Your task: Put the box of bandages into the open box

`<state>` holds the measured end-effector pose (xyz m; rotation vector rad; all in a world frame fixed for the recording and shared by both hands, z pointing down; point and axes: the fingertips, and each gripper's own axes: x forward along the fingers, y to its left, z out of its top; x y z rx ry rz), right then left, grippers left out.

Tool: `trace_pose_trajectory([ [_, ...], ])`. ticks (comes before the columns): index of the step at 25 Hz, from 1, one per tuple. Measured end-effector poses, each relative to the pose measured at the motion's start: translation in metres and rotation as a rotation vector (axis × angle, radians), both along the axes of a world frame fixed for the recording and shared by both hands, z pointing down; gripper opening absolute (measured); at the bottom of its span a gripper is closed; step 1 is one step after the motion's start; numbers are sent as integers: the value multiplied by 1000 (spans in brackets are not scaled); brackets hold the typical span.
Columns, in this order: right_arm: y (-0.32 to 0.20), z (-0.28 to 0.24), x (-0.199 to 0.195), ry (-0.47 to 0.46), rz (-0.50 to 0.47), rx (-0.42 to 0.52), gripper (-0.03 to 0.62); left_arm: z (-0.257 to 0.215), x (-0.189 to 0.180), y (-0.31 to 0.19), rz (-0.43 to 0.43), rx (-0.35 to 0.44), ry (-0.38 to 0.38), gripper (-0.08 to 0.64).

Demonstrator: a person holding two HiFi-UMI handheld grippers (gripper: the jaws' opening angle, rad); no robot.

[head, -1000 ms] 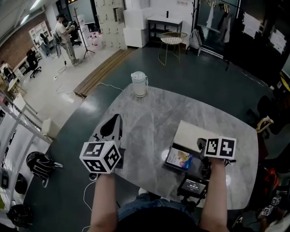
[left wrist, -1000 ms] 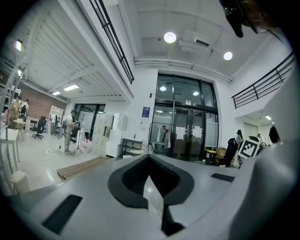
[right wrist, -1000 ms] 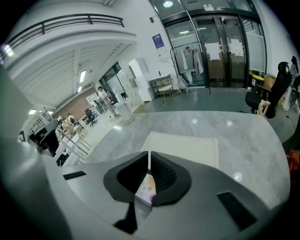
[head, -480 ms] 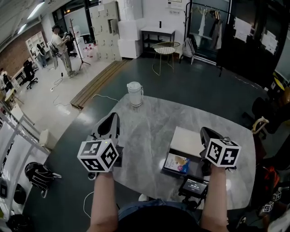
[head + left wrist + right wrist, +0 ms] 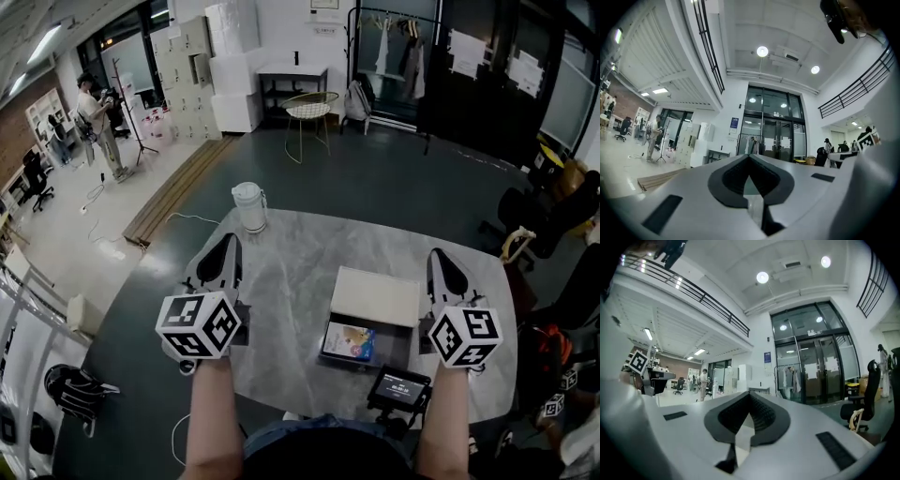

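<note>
Bandage box [image 5: 349, 339]: lay in open box [image 5: 376, 296], seemingly delivered.
Left gripper [image 5: 225, 246]: jaws together, empty, held clear.
Right gripper [image 5: 439, 258]: jaws together, empty, held clear.

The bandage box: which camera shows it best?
The head view: the bandage box lies in plain sight in the open box on the table. Both gripper views look out across the room and show none of it.

A white jug [image 5: 249, 206] stands at the far edge of your grey desk [image 5: 291, 272], a wire chair [image 5: 310, 110] beyond it
</note>
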<state>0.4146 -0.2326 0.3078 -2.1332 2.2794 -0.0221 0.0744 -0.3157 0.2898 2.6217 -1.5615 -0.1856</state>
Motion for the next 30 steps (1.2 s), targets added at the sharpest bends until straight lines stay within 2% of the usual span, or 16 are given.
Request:
trace_pose_trajectory([
  [5,22,-15,23,34,80,112,25,-2,28,-3,87,38,-14,12],
  [9,36,-18,44,52,142,129,25,-5,53,0,163,82,-36,12],
  [13,47,-19,59,60,156,134,25,-5,76,3,208,99,-47,12],
  [20,62,-19,79,70,196,120,25,-9,96,5,233,104,-51,12],
  [30,79,-20,85,75,243,115,25,-10,105,5,269,102,-53,12],
])
